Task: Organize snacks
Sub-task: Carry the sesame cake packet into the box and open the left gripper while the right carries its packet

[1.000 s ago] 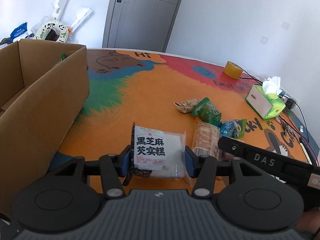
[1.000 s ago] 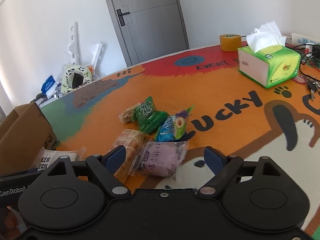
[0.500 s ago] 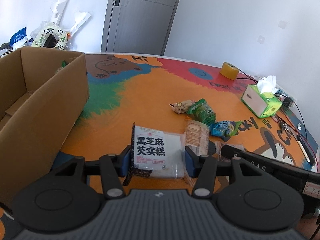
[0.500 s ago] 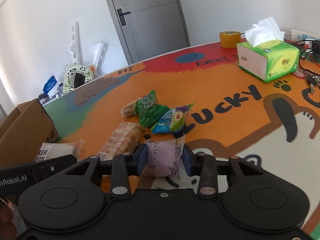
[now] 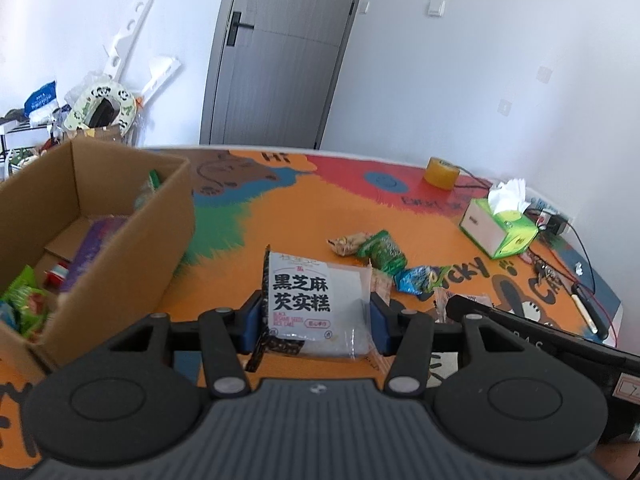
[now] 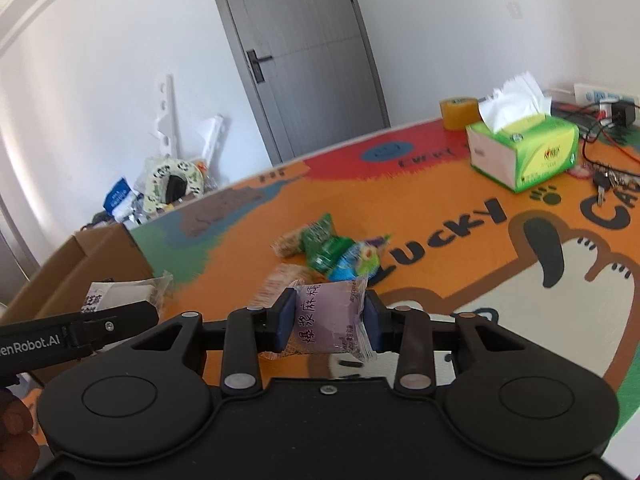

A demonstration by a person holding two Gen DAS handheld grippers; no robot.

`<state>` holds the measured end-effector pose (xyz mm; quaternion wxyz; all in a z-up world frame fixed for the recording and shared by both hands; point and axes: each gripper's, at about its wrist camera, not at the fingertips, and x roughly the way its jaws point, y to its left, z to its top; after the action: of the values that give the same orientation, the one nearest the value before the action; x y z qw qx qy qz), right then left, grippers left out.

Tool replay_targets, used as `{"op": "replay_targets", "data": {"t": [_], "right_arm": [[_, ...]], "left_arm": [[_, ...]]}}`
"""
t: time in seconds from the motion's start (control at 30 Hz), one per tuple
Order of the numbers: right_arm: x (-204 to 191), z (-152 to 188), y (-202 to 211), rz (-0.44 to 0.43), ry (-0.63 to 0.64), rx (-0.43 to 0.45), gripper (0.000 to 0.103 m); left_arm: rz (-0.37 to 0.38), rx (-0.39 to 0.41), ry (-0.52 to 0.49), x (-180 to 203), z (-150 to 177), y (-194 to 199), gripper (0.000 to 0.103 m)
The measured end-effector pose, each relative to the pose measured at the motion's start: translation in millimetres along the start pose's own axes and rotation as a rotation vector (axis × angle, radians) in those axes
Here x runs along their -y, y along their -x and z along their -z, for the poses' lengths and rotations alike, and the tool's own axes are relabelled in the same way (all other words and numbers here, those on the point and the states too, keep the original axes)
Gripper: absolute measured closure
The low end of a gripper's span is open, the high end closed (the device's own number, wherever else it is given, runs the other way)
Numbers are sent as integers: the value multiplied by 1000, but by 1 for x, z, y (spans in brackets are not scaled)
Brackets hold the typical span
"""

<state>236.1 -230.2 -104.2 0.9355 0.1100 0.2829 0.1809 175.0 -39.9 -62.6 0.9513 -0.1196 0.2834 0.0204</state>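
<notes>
Centre frame, the left gripper (image 5: 316,316) clamps a white sesame-cake packet (image 5: 314,300); the right gripper (image 6: 326,320) squeezes a purple mochi packet (image 6: 328,318). Both slick wrappers could slip before reaching the cardboard box (image 5: 120,232) at left, or snag its rim.

walls: white (image 5: 460,80) | door: grey, closed (image 5: 280,52) | table mat: orange cartoon (image 6: 460,280)

Table surface: a printed cartoon mat (image 6: 460,300), mostly orange. On it rest an open brown cardboard box (image 5: 120,248), a green tissue box (image 6: 528,156), a yellow tape roll (image 6: 458,113), and loose wrapped snacks (image 6: 332,246).
</notes>
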Motion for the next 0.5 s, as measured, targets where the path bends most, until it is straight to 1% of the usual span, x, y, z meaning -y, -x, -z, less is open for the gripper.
{"op": "replay_targets", "data": {"t": [0.13, 0.5], "right_arm": [[-12, -5, 9, -31, 13, 23, 67], [-51, -14, 27, -92, 51, 71, 67]], "left_arm": [[0, 40, 3, -4, -6, 18, 51], [-18, 117, 24, -25, -20, 55, 51]]}}
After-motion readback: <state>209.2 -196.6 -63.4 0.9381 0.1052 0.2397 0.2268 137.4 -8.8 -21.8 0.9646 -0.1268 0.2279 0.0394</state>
